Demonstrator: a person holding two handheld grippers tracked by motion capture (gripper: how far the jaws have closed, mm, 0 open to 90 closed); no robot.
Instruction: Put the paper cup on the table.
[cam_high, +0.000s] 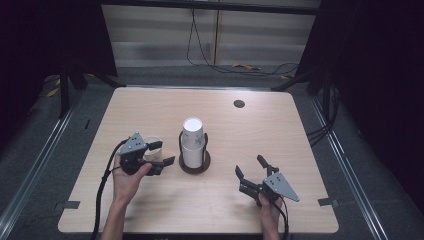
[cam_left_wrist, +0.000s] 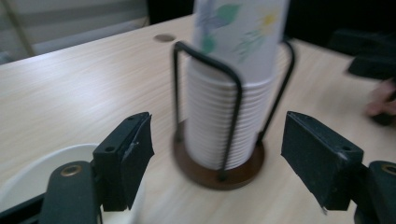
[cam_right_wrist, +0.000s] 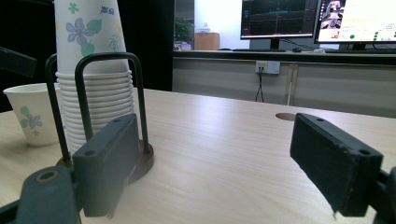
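Both grippers, left (cam_high: 159, 156) and right (cam_high: 251, 173), stand agape, empty, at lower frame. One loose cup (cam_right_wrist: 31, 113) apparently already drawn from centre-frame stack (cam_high: 193, 141); remainder undispensed.

A light wooden table (cam_high: 150, 107) with a round cable hole (cam_high: 239, 103) near its far edge carries a dark round-based wire cup holder (cam_high: 195, 164) full of stacked paper cups (cam_high: 193, 142) at its middle, and just left of it stands a single paper cup (cam_right_wrist: 32, 114).

Grey floor (cam_high: 45, 125) surrounds the wooden table (cam_high: 280, 150); lit monitors (cam_right_wrist: 317, 18) stand beyond a counter (cam_right_wrist: 280, 55).
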